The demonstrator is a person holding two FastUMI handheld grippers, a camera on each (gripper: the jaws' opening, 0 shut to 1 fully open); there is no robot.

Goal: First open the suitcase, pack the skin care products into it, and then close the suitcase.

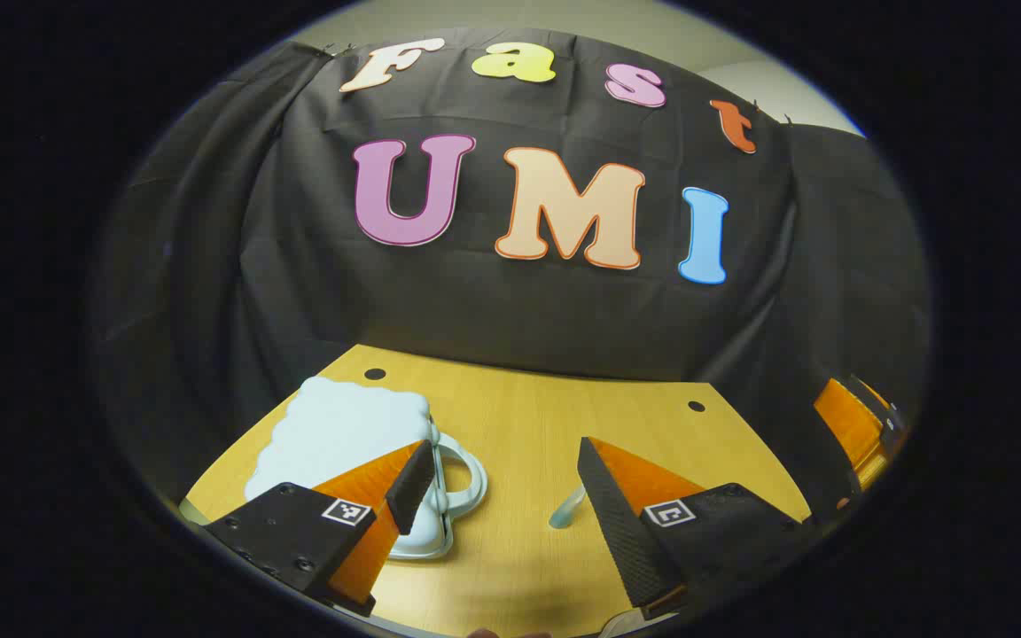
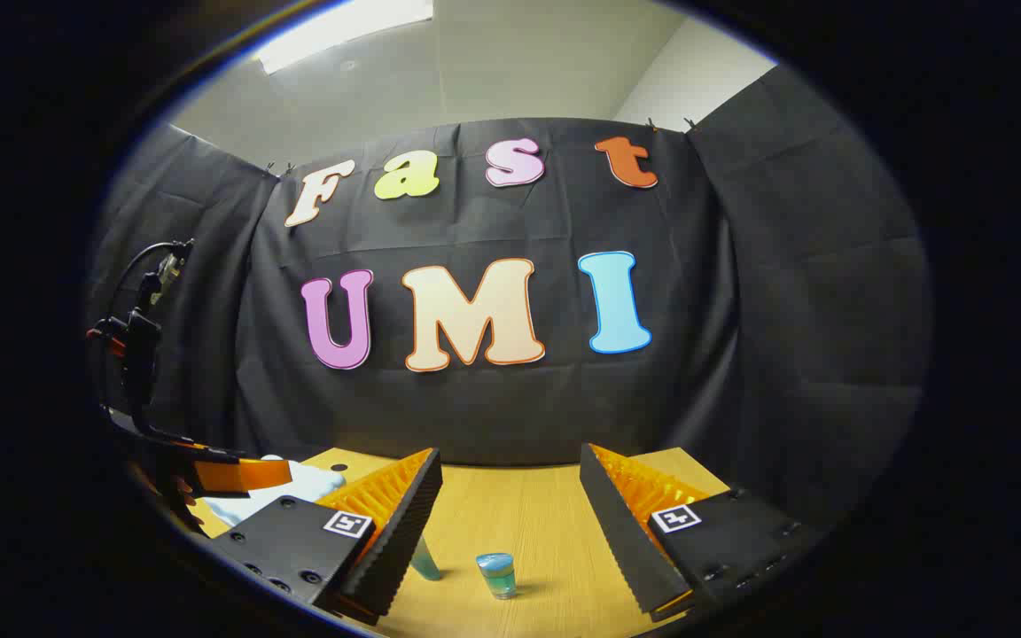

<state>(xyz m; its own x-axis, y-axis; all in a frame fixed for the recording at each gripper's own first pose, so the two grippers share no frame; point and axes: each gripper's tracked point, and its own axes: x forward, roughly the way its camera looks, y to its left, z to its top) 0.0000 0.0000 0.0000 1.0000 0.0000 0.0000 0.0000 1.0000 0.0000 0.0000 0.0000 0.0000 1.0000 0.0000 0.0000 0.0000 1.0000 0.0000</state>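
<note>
A pale blue cloud-shaped suitcase (image 1: 333, 434) lies flat on the left of the yellow table (image 1: 528, 425), lid down, its handle (image 1: 468, 478) pointing right. My left gripper (image 1: 506, 489) stands open above the table, its left finger over the handle end of the case. A pale teal tube (image 1: 568, 509) peeks out beside its right finger. In the right gripper view, my right gripper (image 2: 510, 496) is open with nothing between its fingers. Below it stand a small blue-lidded jar (image 2: 497, 574) and the teal tube (image 2: 424, 560), half hidden by the left finger.
The right gripper's orange finger (image 1: 847, 425) shows at the far right of the left gripper view. The left gripper (image 2: 218, 474), with its cable, shows at the left of the right gripper view, over the suitcase (image 2: 307, 483). Black cloth walls close off the table's back.
</note>
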